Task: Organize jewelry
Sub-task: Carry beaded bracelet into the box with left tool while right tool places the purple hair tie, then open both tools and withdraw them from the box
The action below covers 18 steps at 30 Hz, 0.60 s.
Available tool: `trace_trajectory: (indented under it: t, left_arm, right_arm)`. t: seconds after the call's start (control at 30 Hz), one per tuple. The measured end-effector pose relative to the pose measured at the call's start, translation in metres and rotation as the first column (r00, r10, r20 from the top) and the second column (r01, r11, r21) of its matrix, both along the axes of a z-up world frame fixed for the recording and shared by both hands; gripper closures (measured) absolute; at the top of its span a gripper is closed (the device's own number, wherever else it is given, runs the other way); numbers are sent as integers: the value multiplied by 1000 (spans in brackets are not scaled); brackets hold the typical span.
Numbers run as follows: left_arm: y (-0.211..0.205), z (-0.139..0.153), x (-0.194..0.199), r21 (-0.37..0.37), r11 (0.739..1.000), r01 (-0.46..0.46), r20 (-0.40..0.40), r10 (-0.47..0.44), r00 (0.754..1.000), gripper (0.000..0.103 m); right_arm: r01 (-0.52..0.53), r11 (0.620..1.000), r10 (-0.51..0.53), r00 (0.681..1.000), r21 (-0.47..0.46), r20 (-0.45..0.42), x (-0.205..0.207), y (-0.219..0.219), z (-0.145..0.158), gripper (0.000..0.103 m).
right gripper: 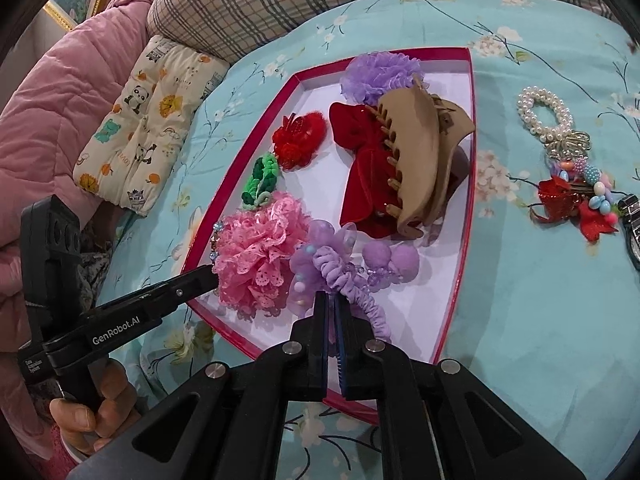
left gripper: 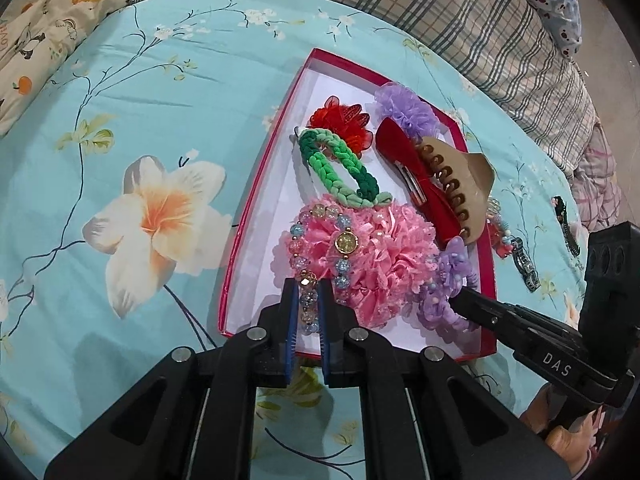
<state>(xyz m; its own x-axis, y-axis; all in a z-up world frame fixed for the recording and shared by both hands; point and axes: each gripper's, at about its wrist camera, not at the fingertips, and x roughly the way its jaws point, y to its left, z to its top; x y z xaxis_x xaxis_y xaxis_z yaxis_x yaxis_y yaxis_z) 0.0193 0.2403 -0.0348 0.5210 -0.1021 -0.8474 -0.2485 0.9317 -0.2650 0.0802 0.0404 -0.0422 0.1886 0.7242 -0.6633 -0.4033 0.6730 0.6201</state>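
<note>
I lower both into the box (left gripper: 256,184): left hand-held gripper (left gripper: 307,308) clamps bead bracelet (left gripper: 308,304), right hand-held gripper (right gripper: 332,312) pinches purple scrunchie (right gripper: 360,300); next, release each.

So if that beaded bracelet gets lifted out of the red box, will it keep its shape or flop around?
Probably flops: the beaded bracelet already drapes loosely over the pink lace scrunchie. Its glossy round beads look slippery, so the left gripper, shut on one strand, might let it slide. It would likely swing too.

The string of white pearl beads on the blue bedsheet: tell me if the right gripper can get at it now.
Probably not yet. The right gripper is shut on the lilac fabric hair tie over the red-rimmed box. The string of white pearl beads lies uncovered outside it, so the path looks clear once the tie is released.
</note>
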Motion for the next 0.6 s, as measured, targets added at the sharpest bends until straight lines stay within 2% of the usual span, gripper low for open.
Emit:
trace_trajectory:
  t: [0.13, 0.27, 0.33, 0.6]
  left_arm:
    - [-1, 3, -2, 9, 1000, 3, 4, -3, 1000, 97]
    - [-2, 7, -5, 9, 1000, 6, 7, -6, 1000, 91]
    - [-2, 10, -7, 14, 1000, 4, 13, -4, 1000, 87]
    - [-5, 19, -11, 11, 1000, 4, 29, -5, 1000, 87]
  right_arm:
    - [1, 1000, 0, 1000, -4, 9, -1, -2, 3, 93]
    - [0, 1000, 0, 1000, -8, 14, -4, -4, 6, 71]
    - [1, 1000, -1, 1000, -13, 25, -7, -6, 9, 70]
    - [16, 1000, -16, 999, 4, 44, -13, -20, 21, 70]
